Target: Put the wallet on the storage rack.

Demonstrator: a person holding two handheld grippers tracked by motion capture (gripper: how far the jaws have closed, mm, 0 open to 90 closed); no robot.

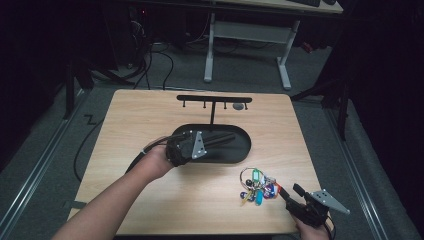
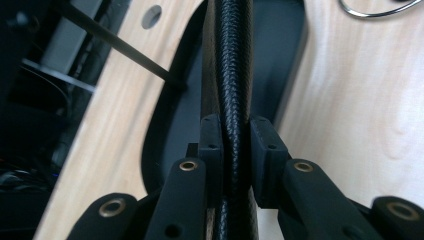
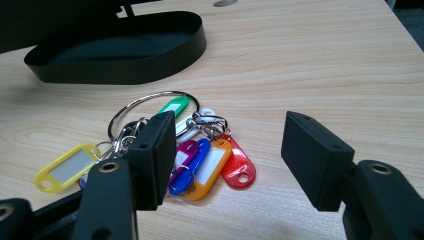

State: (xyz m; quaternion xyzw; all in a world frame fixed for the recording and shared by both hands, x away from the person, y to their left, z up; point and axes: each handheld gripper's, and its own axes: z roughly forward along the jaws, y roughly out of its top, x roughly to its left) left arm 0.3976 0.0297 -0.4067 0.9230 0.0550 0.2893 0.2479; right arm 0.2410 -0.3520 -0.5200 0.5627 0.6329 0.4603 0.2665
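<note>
At the surface's [image 1: 150,200] centre, left tool [image 2: 235,145] clamps the tray's braided rim [image 2: 231,60]; right tool [image 3: 230,160], jaws apart, waits at five o'clock — key bunch [image 3: 200,150] not yet grabbed, hanging rack [image 1: 214,98] bare.

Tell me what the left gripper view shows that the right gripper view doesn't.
Left gripper view: the left gripper shut on the braided tray rim, plus a thin black post rising from the tray.
Right gripper view: the right gripper open just short of the coloured key tags.
Both: the black tray, the wooden table and the metal ring.
</note>
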